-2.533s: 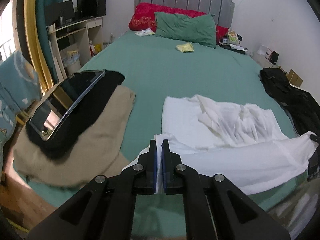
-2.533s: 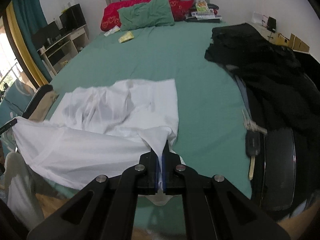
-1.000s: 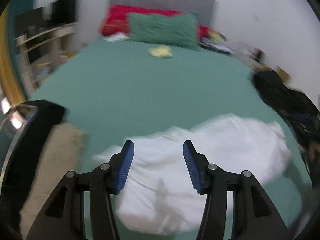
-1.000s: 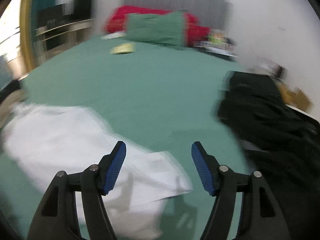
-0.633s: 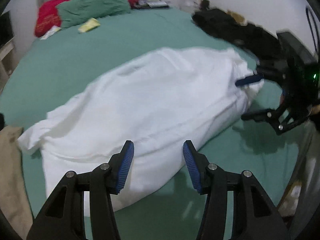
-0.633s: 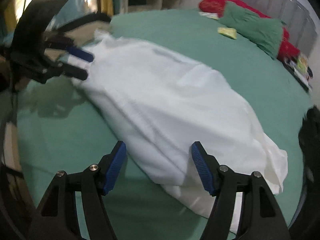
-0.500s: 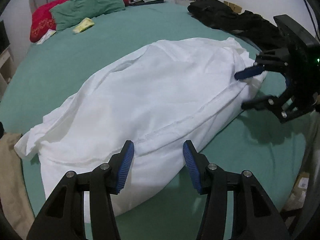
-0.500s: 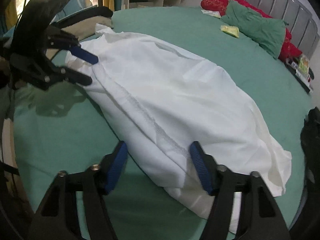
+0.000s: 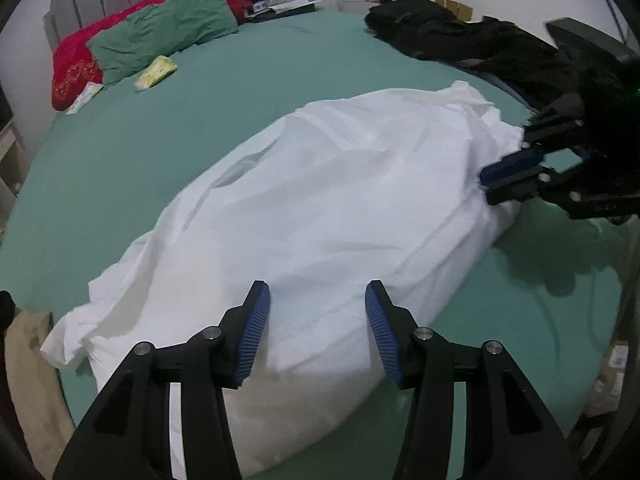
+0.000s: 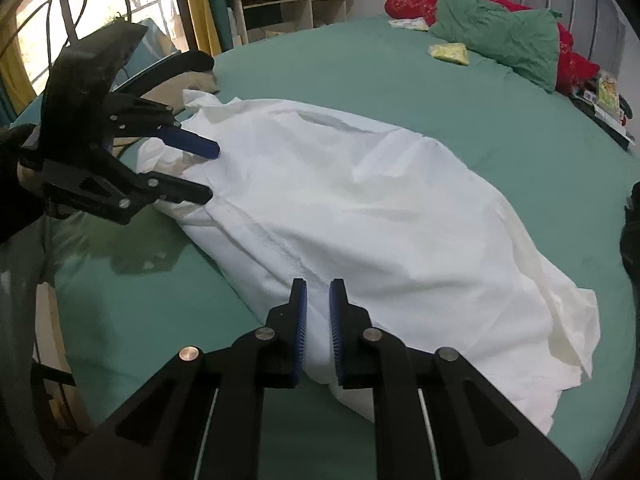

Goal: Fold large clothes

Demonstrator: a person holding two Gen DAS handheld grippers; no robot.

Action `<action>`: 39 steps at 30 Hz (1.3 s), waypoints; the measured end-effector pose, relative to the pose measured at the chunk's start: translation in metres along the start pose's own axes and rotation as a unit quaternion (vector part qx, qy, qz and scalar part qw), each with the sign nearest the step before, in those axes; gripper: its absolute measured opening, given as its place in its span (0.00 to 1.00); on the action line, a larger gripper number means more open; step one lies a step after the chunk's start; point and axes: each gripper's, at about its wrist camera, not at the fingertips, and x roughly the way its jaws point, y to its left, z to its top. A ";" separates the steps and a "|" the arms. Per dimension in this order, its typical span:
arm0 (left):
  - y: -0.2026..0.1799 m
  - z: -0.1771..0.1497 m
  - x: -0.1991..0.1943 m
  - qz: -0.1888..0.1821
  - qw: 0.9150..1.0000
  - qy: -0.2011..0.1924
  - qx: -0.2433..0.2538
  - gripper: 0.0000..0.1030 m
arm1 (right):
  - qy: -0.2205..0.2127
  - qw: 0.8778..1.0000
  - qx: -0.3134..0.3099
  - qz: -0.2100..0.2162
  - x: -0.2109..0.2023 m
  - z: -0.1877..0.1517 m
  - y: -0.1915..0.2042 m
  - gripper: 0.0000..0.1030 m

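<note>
A large white garment (image 9: 328, 208) lies folded lengthwise in a long band on the green bed (image 9: 152, 148); it also shows in the right wrist view (image 10: 360, 200). My left gripper (image 9: 316, 312) is open over the garment's near edge at one end, and it shows open in the right wrist view (image 10: 210, 172). My right gripper (image 10: 318, 312) has its jaws nearly together around a fold of the garment's near edge at the other end. It also shows in the left wrist view (image 9: 504, 178).
A black clothes pile (image 9: 460, 40) lies on the bed's right side. Green and red pillows (image 9: 160, 36) and a yellow packet (image 9: 156, 72) lie by the headboard. A tan cloth (image 9: 28, 360) lies at the left edge. A desk (image 10: 288, 0) stands beyond.
Both grippers let go of the garment corners, opened and swung to face each other across the folded garment. In the last half second the right jaws closed on the near edge.
</note>
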 end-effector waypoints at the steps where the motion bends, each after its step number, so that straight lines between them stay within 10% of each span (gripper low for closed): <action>1: 0.002 0.001 0.001 -0.002 1.000 0.001 -0.006 0.41 | 0.005 1.000 -0.004 -0.008 0.000 0.000 0.000 0.11; 7: 0.003 0.000 -0.010 -0.057 0.998 0.000 -0.023 0.37 | 0.031 0.997 -0.037 -0.066 0.003 -0.010 -0.002 0.27; 18: -0.012 -0.011 0.004 -0.025 0.999 0.029 0.030 0.37 | 0.020 0.991 -0.081 -0.108 -0.002 -0.020 -0.004 0.39; 20: -0.011 -0.010 0.003 -0.023 0.999 0.024 0.031 0.32 | 0.011 0.992 -0.066 -0.104 -0.007 -0.018 -0.009 0.32; 22: -0.010 -0.009 0.002 -0.016 0.999 0.019 0.031 0.04 | -0.001 0.996 -0.036 -0.084 -0.012 -0.014 -0.017 0.01; 25: -0.006 -0.005 -0.004 -0.007 1.000 0.000 0.027 0.01 | -0.022 0.998 -0.001 -0.065 -0.018 -0.006 -0.029 0.01; 33: 0.016 0.015 -0.024 -0.020 0.999 -0.038 -0.019 0.02 | -0.068 0.992 0.013 -0.106 -0.017 0.038 -0.054 0.01; 39: 0.018 0.009 0.000 -0.015 1.000 0.025 0.004 0.27 | -0.069 0.989 0.032 -0.127 0.001 0.089 -0.097 0.01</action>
